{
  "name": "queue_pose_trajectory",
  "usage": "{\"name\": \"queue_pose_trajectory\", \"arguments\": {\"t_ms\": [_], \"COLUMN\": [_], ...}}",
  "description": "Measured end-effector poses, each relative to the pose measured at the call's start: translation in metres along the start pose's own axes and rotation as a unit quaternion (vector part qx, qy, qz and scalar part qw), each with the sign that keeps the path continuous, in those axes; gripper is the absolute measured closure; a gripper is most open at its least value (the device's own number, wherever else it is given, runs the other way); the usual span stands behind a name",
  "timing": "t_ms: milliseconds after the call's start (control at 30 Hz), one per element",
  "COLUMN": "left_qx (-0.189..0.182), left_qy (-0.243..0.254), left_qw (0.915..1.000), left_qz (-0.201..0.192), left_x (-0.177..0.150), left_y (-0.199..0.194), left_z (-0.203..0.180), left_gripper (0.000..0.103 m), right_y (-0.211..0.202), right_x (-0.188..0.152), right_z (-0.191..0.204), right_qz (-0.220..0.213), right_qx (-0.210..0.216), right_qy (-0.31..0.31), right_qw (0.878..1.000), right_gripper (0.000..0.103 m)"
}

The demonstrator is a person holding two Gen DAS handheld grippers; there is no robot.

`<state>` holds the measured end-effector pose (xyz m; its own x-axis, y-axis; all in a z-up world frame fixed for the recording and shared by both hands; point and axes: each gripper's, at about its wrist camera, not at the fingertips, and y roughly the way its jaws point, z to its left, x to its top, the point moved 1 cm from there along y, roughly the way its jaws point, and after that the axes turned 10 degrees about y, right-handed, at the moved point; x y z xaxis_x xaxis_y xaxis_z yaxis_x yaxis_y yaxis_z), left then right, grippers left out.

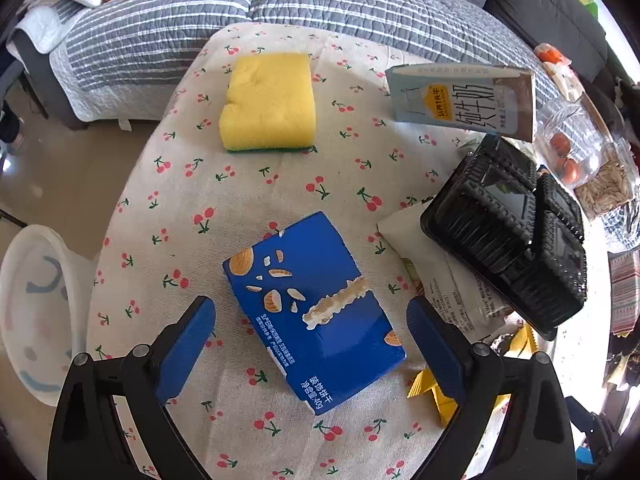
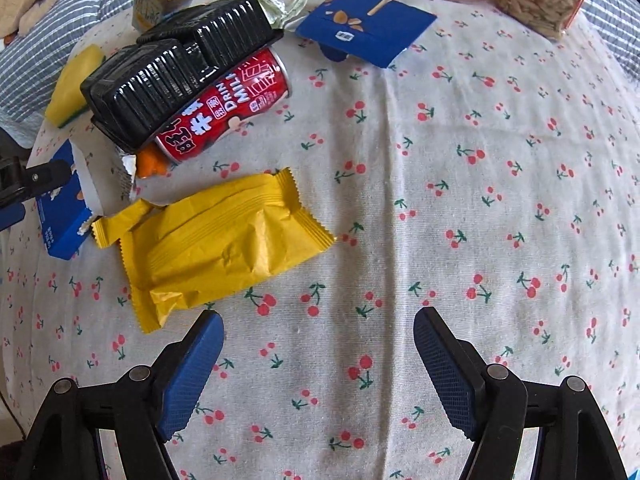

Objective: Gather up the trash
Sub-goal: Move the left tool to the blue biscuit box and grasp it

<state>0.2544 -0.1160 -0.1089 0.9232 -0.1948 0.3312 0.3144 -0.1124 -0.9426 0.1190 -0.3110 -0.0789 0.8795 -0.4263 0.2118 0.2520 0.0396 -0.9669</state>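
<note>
So far, nothing looks collected: all the litter lies on the cherry-print cloth tabletop [image 2: 460, 208]. Your left gripper [image 1: 311, 322] hangs spread wide over the blue cardboard biscuit box [image 1: 308, 312], low centre of the left wrist view; pads flank it, apart from it, nothing grasped. The box is flattened, one end torn open, light and easy to crush.

Your right gripper [image 2: 319, 338] is likewise released and empty, over bare cloth. The crumpled yellow foil wrapper [image 2: 216, 244] lies just up-left of its left pad, limp and creased.

Still left, upper left of the right wrist view: black ribbed plastic tray [image 2: 176, 68] overturned on the red drink can [image 2: 228, 108]; a second flattened blue carton [image 2: 366, 26] at top centre. The pale bin [image 1: 36, 312] sits at the left edge of the left wrist view, judged the drop point.
</note>
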Motion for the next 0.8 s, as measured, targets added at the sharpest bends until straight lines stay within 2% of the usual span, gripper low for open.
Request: {"name": "queue_pose_trajectory", "arguments": {"t_ms": [67,167,233,333,500,800], "left_qx": [0.008,0.017,0.021,0.003,-0.025,-0.034], "left_qy": [0.002,0.005,0.005,0.007,0.016,0.014], "left_qw": [0.9999,0.9997,0.9997,1.0000,0.9995,0.9993], "left_qz": [0.007,0.018,0.008,0.002,0.006,-0.010], "left_x": [-0.001,-0.003,-0.003,-0.006,-0.012,-0.017], "left_y": [0.007,0.013,0.009,0.004,-0.003,-0.024], "left_z": [-0.003,-0.003,0.000,0.006,0.016,0.036], "left_gripper": [0.007,0.016,0.028,0.032,0.035,0.036], "right_y": [0.002,0.002,0.001,0.000,0.005,0.026], "right_x": [0.000,0.000,0.001,0.003,0.009,0.029], "right_z": [-0.004,-0.010,-0.012,-0.013,-0.005,0.020], "right_qz": [0.003,0.004,0.004,0.003,0.005,0.011], "right_qx": [-0.001,-0.002,-0.001,-0.001,0.004,0.050], "right_qy": [0.004,0.010,0.013,0.017,0.034,0.152], "right_qw": [1.000,1.000,1.000,1.000,0.999,0.987], "right_gripper": [0.021,0.021,0.021,0.021,0.021,0.021]}}
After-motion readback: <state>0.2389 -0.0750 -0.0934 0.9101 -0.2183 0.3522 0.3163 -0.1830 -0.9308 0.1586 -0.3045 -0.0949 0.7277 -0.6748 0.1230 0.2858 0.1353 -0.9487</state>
